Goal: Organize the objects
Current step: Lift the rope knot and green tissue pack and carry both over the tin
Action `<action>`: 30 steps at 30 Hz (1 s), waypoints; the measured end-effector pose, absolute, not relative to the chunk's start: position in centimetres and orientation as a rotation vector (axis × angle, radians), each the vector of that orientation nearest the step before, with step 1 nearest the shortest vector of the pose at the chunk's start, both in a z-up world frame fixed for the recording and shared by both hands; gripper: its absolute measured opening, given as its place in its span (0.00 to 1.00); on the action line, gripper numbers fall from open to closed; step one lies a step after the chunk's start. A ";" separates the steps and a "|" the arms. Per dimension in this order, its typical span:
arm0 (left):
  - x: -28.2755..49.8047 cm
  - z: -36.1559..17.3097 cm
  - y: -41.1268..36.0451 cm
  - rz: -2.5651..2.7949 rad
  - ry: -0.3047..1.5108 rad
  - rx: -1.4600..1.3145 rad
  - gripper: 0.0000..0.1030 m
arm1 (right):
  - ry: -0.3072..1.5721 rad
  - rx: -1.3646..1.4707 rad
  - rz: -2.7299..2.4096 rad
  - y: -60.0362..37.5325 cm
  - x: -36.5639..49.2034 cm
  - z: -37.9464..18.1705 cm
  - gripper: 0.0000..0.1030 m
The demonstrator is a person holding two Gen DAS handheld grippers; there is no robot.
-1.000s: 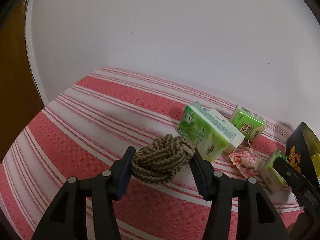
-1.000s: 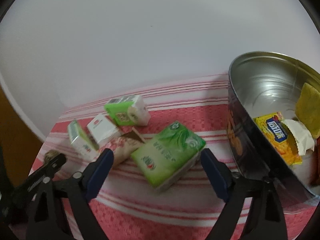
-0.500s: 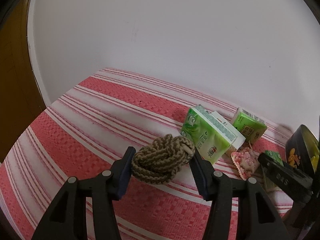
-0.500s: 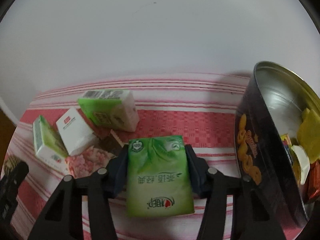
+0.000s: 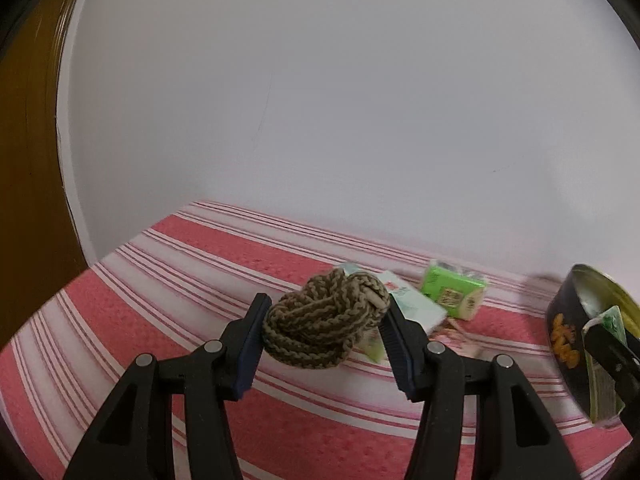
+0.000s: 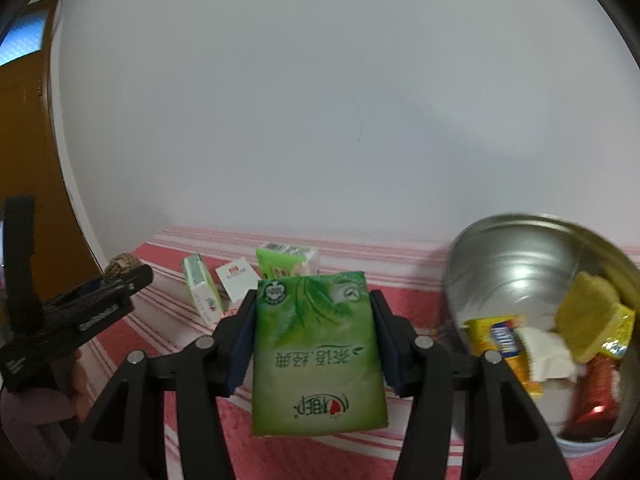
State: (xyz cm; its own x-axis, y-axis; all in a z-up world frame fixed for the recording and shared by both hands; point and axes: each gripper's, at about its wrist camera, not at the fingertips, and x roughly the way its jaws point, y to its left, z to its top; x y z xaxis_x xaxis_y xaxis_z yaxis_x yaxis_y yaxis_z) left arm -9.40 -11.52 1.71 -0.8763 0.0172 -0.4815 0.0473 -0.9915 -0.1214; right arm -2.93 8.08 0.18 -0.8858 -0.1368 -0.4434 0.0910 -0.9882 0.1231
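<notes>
My left gripper is shut on a coil of brown braided rope and holds it above the red striped cloth. My right gripper is shut on a green tissue pack, lifted off the cloth, to the left of a round metal tin with snack packets inside. The tin and the held pack show at the right edge of the left wrist view. The left gripper shows at the left of the right wrist view.
Several small packs lie on the cloth by the wall: a green box, a white pack, a pink snack packet; in the right wrist view a green box and white packs. A white wall stands behind, a brown door at left.
Both grippers have risen with their loads. The right gripper closed on the green tissue pack and lifted it off the cloth, toward the tin. The rope stays in the left gripper.
</notes>
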 end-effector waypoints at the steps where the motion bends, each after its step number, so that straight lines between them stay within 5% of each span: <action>1: -9.2 1.7 -11.0 -3.026 0.203 0.779 0.55 | -0.145 0.690 -2.943 8.3 -2.7 0.3 0.52; 30: -4.7 5.0 5.1 -3.182 0.032 0.778 0.55 | -0.169 0.509 -3.101 19.0 1.9 2.2 0.52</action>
State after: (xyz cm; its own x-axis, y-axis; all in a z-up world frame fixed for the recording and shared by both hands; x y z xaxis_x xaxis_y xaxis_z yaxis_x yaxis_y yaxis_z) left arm -4.72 5.10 5.02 -0.8786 0.1348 -0.4581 -0.1254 -0.9908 -0.0510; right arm 1.86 19.00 2.25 -0.9477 -0.0119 -0.3189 -0.0227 -0.9942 0.1047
